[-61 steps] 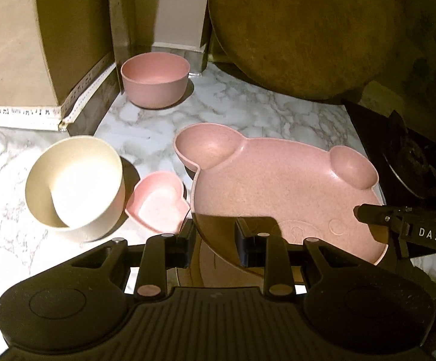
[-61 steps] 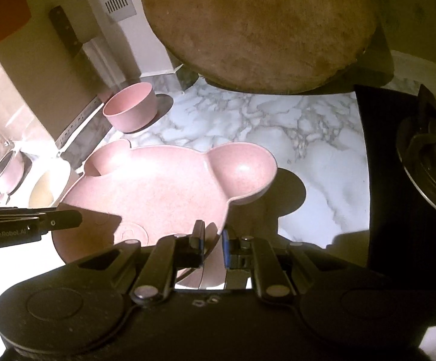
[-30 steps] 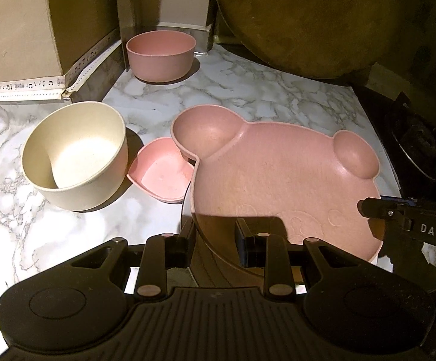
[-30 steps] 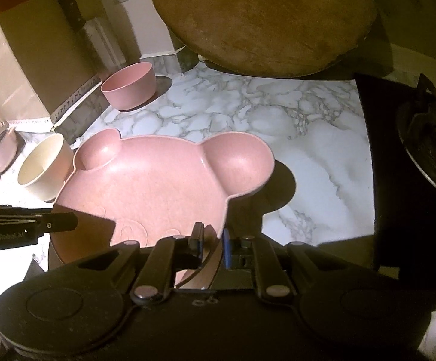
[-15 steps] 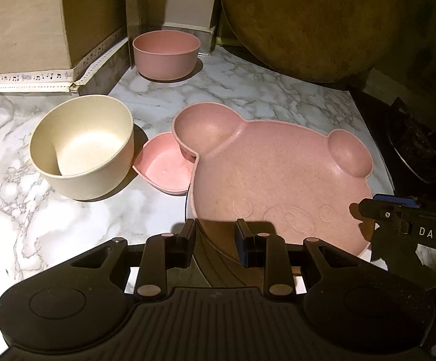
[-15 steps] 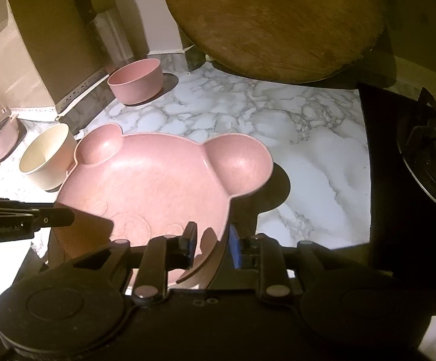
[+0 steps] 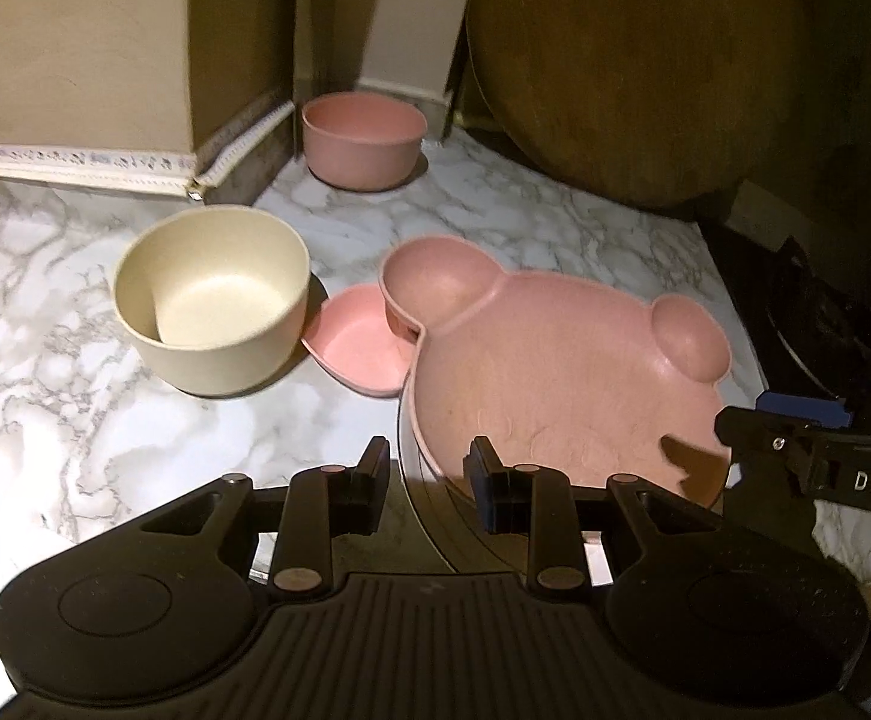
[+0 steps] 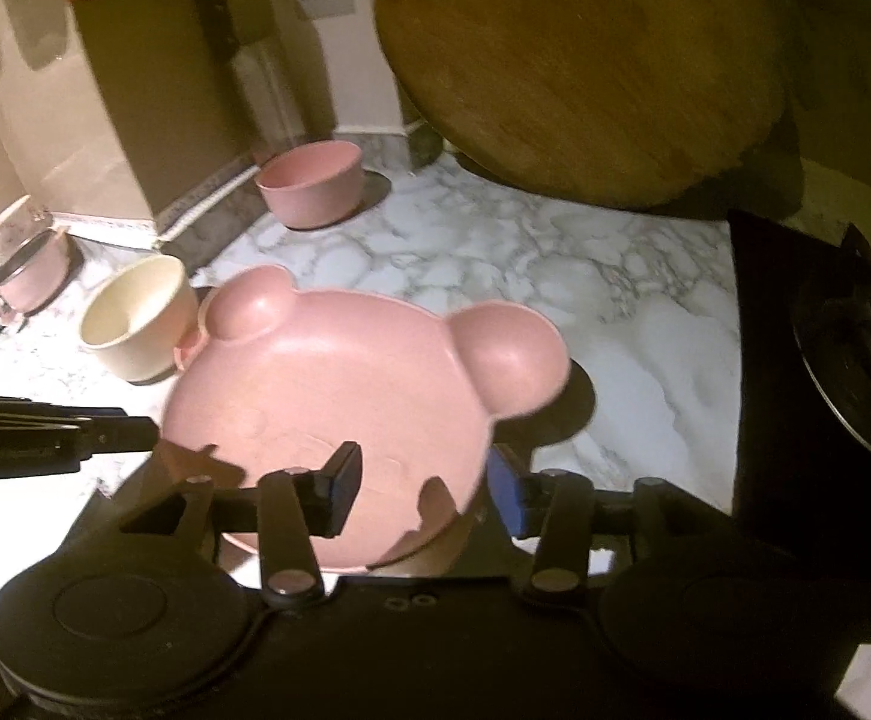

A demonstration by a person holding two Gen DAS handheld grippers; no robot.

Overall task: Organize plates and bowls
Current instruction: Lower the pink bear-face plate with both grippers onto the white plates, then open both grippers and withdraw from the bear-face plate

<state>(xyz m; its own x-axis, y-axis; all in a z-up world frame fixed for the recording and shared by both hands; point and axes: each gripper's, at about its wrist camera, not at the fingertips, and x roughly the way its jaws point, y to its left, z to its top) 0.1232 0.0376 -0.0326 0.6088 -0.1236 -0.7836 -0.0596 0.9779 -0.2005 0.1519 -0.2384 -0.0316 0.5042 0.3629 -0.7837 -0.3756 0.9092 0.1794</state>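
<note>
Your bear-shaped pink plate (image 7: 561,372) lies face up on the marble worktop (image 7: 105,420), its two ear cups pointing away from you toward the round wooden board (image 7: 633,66) leaning at the back. Its longer axis runs ear to ear, across the left wrist view, with the chin edge nearest your tools. The left ear cup overlaps the small pink heart dish (image 7: 357,348), which sits just beside the cream bowl (image 7: 213,300). The round pink bowl (image 7: 363,138) stands well apart, near the back corner.

Your left tool (image 7: 426,474) has its jaws narrowly apart around the plate's near rim. The rim runs between them, but you cannot tell from this view whether the pads press on it.

Your right tool (image 8: 423,480) is opening: its jaws stand wide on either side of the plate's chin edge, and neither pad touches the rim.

Compared with a second ago, your right tool has let go; then its jaws were pinched tight on the rim. The plate's right side, then raised off the worktop, now sits lower and flatter. Both views have drawn back and up a little, so the cream bowl and pink bowl appear farther in. The left tool's gap looks unchanged. The stove burner (image 8: 855,348) stays at the right.
</note>
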